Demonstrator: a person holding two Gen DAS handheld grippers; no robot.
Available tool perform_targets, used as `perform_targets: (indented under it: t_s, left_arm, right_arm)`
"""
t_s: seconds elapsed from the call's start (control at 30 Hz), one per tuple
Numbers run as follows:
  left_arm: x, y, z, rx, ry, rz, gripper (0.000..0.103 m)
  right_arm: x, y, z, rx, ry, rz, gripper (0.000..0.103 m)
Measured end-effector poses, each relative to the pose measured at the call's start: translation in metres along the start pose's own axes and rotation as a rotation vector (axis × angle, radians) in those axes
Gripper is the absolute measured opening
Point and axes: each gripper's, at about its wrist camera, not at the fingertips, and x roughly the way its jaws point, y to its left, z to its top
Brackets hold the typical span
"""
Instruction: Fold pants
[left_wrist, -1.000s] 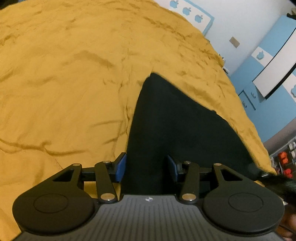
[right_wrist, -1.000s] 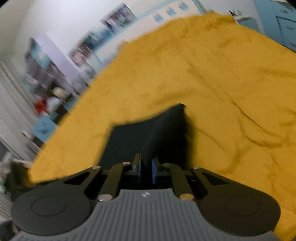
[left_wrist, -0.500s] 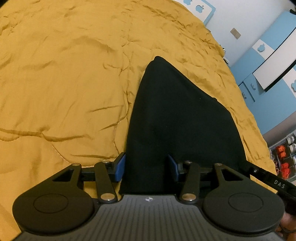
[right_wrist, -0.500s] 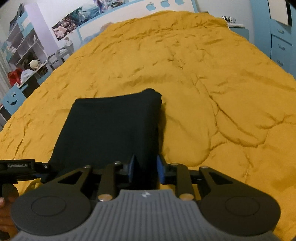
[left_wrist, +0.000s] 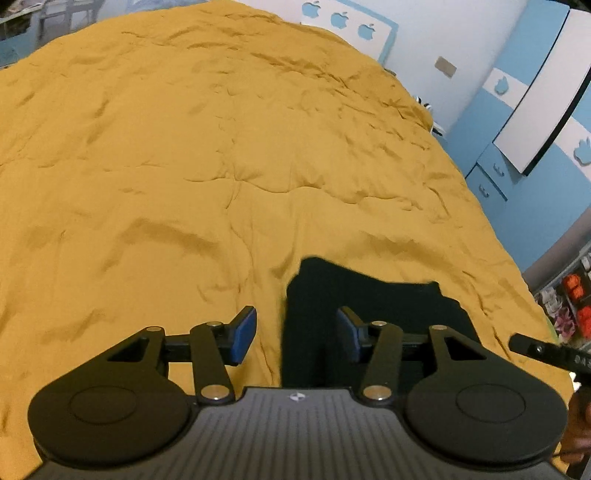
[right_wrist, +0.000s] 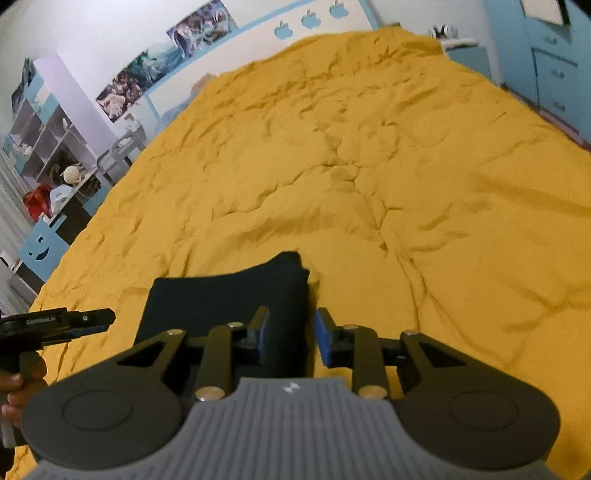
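Through the left wrist camera, the left gripper (left_wrist: 293, 334) is pointing down at a wrinkled mustard-yellow quilted bedspread (left_wrist: 221, 155). Its jaws are spreading wider, and the blue rubber pads (left_wrist: 243, 334) are pressing on nothing. The folded black fabric pants (left_wrist: 369, 299) are lying flat on the bedspread just ahead of the tool, their left edge running between the pads and the rest of the bundle stretching off behind the right-hand finger. Far to the right, the black tip of the right gripper (left_wrist: 543, 350) is reaching in near the pants' right side. Beyond the bed, blue cabinets (left_wrist: 491, 173) are lining the wall.

Through the right wrist camera, the right gripper (right_wrist: 290, 338) is angling down over the same bedspread (right_wrist: 369, 147), its jaws opening. The pants (right_wrist: 221, 299) are sitting just ahead and to the left, their thick right edge lying between the pads with a gap showing on the right side. At far left, a hand (right_wrist: 13, 395) is holding the left gripper (right_wrist: 66, 319) beside the pants. Shelves (right_wrist: 40, 147) are standing beyond.
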Motion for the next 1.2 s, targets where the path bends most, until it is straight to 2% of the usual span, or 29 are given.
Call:
perform_targets:
  t_s: [0.2, 0.3, 0.37, 0.4, 0.5, 0.6, 0.63, 0.7, 0.77, 0.8, 0.97, 1.0, 1.1, 1.2]
  left_arm:
    - [0.037, 0.021, 0.005, -0.076, 0.063, -0.048, 0.058]
    - [0.048, 0.031, 0.004, -0.128, 0.069, -0.109, 0.058]
    - [0.055, 0.033, 0.004, -0.145, 0.075, -0.136, 0.042]
    - [0.056, 0.031, 0.003, -0.137, 0.069, -0.147, 0.017]
    - [0.050, 0.023, 0.002, -0.091, 0.026, -0.150, 0.009]
    - [0.042, 0.033, -0.005, -0.156, -0.033, -0.205, 0.008]
    - [0.044, 0.038, -0.008, -0.181, -0.028, -0.180, 0.008]
    - [0.053, 0.044, -0.011, -0.212, 0.005, -0.127, 0.006]
    - [0.054, 0.045, -0.011, -0.215, 0.015, -0.117, 0.007]
    - [0.051, 0.045, -0.010, -0.216, 0.015, -0.118, 0.008]
    - [0.028, 0.049, -0.013, -0.221, 0.042, -0.162, 0.019]
    - [0.019, 0.048, -0.018, -0.202, 0.042, -0.170, 0.024]
    - [0.001, 0.045, -0.037, -0.156, 0.052, -0.189, 0.027]
    - [-0.011, 0.041, -0.055, -0.163, 0.064, -0.205, 0.034]
  right_arm:
    - [0.067, -0.006, 0.019, 0.045, 0.115, 0.052, 0.025]
    - [0.085, -0.008, 0.021, 0.064, 0.120, 0.071, 0.026]
    - [0.088, -0.009, 0.022, 0.054, 0.107, 0.082, 0.017]
    - [0.089, -0.008, 0.023, 0.041, 0.102, 0.089, 0.010]
    - [0.080, 0.000, 0.025, -0.013, 0.065, 0.117, 0.004]
    - [0.062, 0.010, 0.032, -0.064, -0.028, 0.234, 0.004]
    - [0.063, 0.012, 0.033, -0.083, -0.038, 0.227, 0.003]
    - [0.079, 0.010, 0.033, -0.078, 0.011, 0.153, 0.004]
    - [0.091, 0.013, 0.028, -0.121, 0.047, 0.053, 0.013]
    - [0.090, 0.015, 0.025, -0.137, 0.047, 0.025, 0.021]
    - [0.053, 0.008, 0.019, -0.071, 0.011, 0.062, 0.024]
    - [0.046, 0.005, 0.015, -0.064, 0.016, 0.066, 0.028]
    - [0.025, 0.001, -0.002, -0.047, 0.056, 0.092, 0.028]
    - [0.008, 0.002, -0.019, -0.029, 0.095, 0.113, 0.028]
